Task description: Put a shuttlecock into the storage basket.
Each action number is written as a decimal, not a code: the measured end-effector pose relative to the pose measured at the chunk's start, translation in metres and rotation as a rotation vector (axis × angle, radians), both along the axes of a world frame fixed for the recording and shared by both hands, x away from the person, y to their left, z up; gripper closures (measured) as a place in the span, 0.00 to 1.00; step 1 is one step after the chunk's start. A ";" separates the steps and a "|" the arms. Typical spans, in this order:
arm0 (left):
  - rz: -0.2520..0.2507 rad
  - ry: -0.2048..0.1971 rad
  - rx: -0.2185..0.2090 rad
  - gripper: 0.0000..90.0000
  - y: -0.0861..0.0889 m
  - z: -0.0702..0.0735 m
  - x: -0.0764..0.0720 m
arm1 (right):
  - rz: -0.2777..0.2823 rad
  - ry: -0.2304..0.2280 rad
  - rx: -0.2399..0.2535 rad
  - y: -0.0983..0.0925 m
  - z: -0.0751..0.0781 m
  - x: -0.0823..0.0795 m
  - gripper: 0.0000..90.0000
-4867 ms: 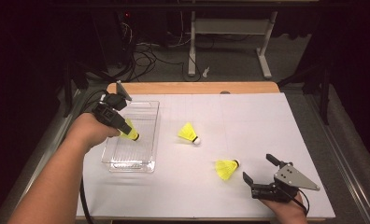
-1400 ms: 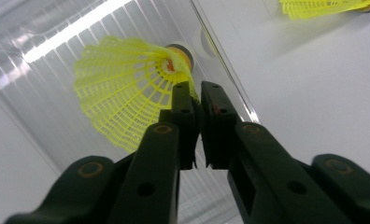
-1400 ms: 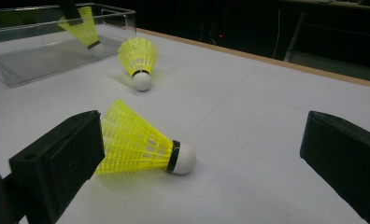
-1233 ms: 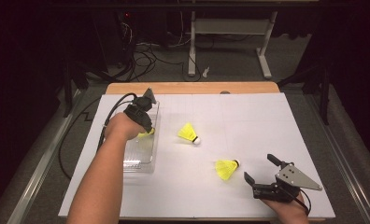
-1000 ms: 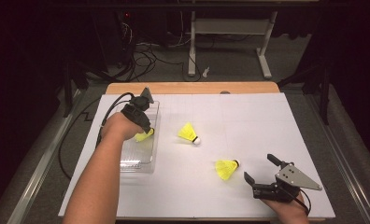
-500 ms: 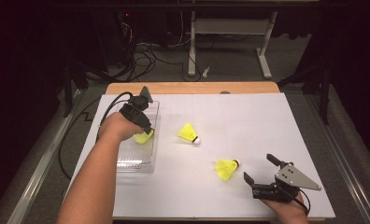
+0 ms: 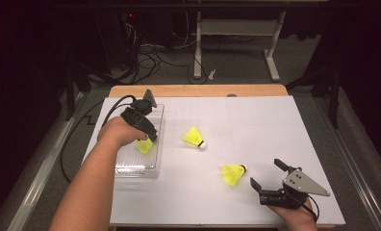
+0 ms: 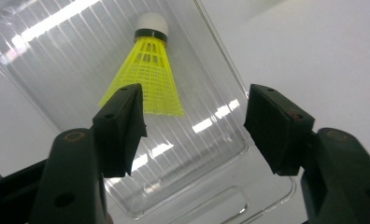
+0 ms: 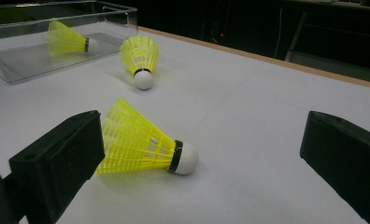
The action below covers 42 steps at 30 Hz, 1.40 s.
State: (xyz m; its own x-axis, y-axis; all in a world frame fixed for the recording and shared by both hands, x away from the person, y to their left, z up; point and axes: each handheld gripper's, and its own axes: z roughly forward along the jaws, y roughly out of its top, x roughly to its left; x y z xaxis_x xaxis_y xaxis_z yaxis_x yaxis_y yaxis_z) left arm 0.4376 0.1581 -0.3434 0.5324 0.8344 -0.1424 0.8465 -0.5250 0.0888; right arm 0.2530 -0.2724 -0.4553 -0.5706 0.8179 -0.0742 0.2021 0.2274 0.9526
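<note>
1. The left forearm (image 7: 90, 185) is stretched forward across the table (image 7: 256, 125).
2. The clear tray (image 7: 131, 166) is found beneath the left tongs (image 7: 147, 137), whose jaws have just been opening; nothing is gripped.
3. The released shuttlecock (image 8: 150, 77) lies in the tray just ahead.
4. The right tongs (image 7: 268, 175) are rested low, wide open, a second shuttlecock (image 9: 143, 142) lying loose between.

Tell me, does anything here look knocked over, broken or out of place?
Nothing looks damaged or spilled. One yellow shuttlecock lies in the clear tray, under the left gripper, whose jaws have just been opening. Two more shuttlecocks lie on their sides on the white table, loose rather than tidy.
</note>
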 end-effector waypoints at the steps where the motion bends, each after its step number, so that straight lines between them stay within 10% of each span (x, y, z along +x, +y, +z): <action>1: 0.000 0.000 0.000 0.40 0.000 0.000 0.000 | 0.000 0.001 0.000 0.000 0.000 0.000 0.01; 42: -0.031 0.041 -0.003 0.01 -0.009 -0.007 -0.027 | 0.004 0.002 -0.009 0.002 -0.001 -0.001 0.01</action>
State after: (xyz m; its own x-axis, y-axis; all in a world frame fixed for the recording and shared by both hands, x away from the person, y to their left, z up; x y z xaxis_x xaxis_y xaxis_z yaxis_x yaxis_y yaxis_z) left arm 0.4110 0.1493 -0.3500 0.5516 0.8172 -0.1671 0.8328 -0.5507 0.0563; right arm 0.2522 -0.2704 -0.4564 -0.5739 0.8149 -0.0805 0.2031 0.2369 0.9501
